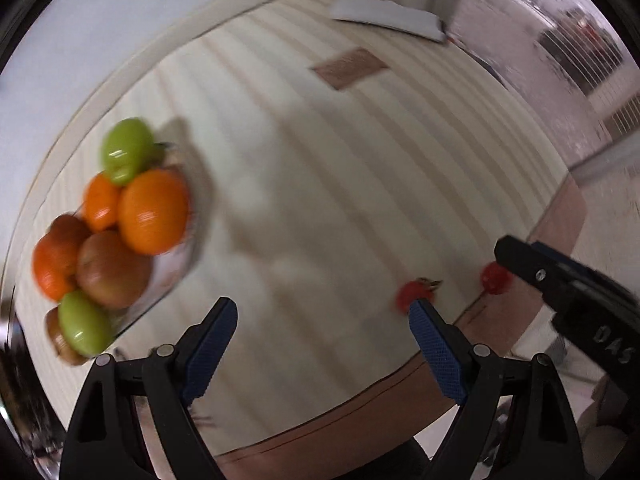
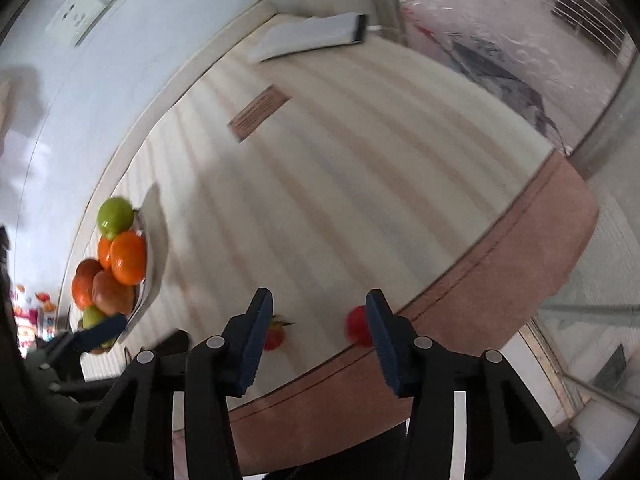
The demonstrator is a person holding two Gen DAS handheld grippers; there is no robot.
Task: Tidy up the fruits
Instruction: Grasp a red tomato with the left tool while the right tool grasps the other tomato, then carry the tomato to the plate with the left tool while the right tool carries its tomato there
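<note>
My right tool (image 2: pixel 318 314) stands part-open and empty between two small red fruits (image 2: pixel 358 332) at the lower centre, near the desk (image 2: pixel 360 184) edge, so I should centre on one before squeezing, while my left tool (image 1: pixel 322 322) waits wide and empty.

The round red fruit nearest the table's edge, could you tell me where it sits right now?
In the right wrist view, the round red fruit lies loose on the striped tabletop beside its brown edge, right of the stemmed red fruit.
</note>
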